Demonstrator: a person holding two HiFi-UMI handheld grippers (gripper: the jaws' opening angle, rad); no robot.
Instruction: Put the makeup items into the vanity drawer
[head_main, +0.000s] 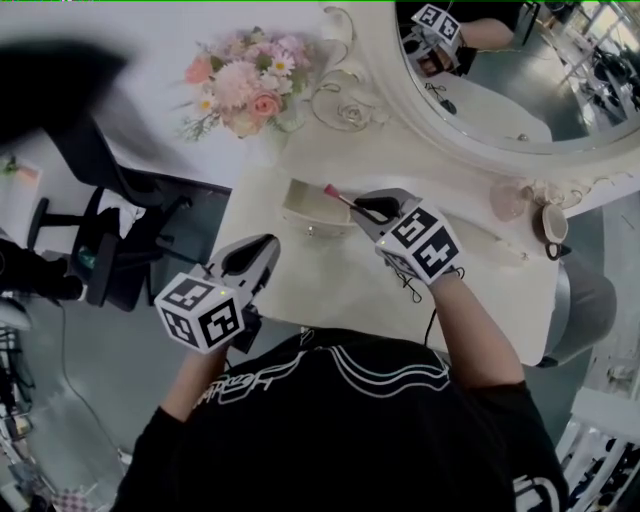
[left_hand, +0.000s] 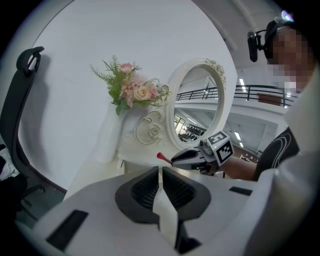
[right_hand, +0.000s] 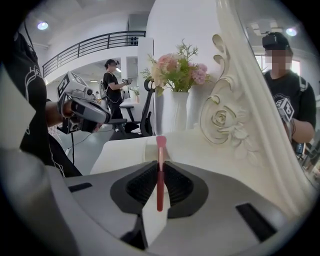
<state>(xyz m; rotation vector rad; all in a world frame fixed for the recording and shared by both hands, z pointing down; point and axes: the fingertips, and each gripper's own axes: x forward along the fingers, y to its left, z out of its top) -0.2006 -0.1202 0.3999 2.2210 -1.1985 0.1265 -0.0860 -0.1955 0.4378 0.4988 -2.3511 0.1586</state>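
Note:
A slim makeup brush (right_hand: 160, 180) with a red handle and a pink tip lies clamped between the jaws of my right gripper (right_hand: 160, 162). In the head view that right gripper (head_main: 360, 208) hangs over the white vanity top, with the brush tip (head_main: 330, 190) just above the open drawer (head_main: 312, 218). My left gripper (head_main: 268, 246) hovers at the table's front left edge, left of the drawer. In its own view the left gripper (left_hand: 160, 170) is shut, with nothing between its jaws. The right gripper (left_hand: 197, 156) with the brush shows ahead of it.
A white vase of pink flowers (head_main: 245, 95) stands at the back left of the vanity (head_main: 480, 290). An oval mirror (head_main: 520, 80) with a carved frame is at the back right. A pink dish (head_main: 508, 200) and a cup (head_main: 553, 222) sit to the right. A black office chair (head_main: 110, 250) stands left of the table.

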